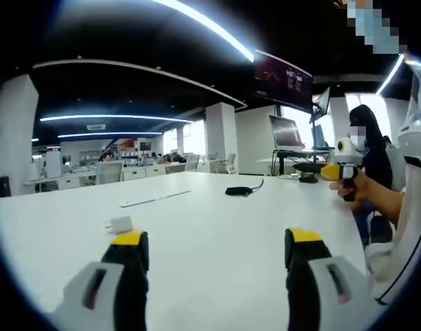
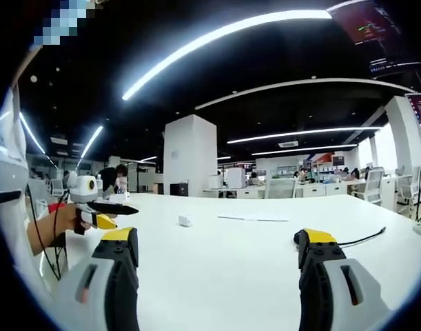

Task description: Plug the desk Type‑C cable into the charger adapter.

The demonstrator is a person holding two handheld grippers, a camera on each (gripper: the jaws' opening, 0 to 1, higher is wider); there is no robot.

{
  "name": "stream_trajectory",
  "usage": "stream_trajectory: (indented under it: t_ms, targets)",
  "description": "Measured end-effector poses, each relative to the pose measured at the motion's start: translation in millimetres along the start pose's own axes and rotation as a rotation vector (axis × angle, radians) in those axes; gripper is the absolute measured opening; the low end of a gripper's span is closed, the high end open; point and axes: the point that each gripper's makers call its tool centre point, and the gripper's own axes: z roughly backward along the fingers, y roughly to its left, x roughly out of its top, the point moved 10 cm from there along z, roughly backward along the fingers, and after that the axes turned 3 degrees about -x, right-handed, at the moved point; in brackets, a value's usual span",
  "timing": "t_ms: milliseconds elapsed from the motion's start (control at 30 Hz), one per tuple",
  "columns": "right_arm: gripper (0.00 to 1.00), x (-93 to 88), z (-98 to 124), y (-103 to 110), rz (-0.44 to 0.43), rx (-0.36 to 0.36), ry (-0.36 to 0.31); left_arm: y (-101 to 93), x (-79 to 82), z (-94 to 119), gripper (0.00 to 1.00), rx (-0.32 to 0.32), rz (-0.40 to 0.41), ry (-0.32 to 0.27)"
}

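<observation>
White table (image 1: 217, 234) with adapter (image 1: 119, 224) near the left gripper (image 1: 217, 249), cable (image 1: 239, 191) farther off; both left and right gripper (image 2: 220, 249) jaws spread, empty

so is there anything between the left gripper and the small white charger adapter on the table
No. In the left gripper view the small white charger adapter sits just beyond the left gripper, near one yellow-tipped finger, with bare white table between.

On the table (image 1: 217, 227), the charger adapter (image 1: 119, 224) lies nearest, a flat strip (image 1: 155, 198) behind it, the cable (image 1: 242, 190) farther right.
</observation>
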Motion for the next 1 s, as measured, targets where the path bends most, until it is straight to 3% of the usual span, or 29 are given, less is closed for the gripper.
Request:
stream_trajectory:
  t_ms: [467,633,1000]
  targets:
    - [1.0,-3.7,1.6,-2.5,-0.016,-0.006,-0.011,6.5,2.9,-5.8,0.81,-0.01,0.004,0.004]
    - [1.0,-4.3,2.2,-4.6,-0.019,-0.013,-0.016,12.8,7.4,-9.2,0.81,-0.011,0.013,-0.011]
    - [1.0,-5.2,-2.5,-7.6,-0.036,-0.016,-0.027,32.3,13.8,-21.0,0.81,0.002,-0.015,0.022]
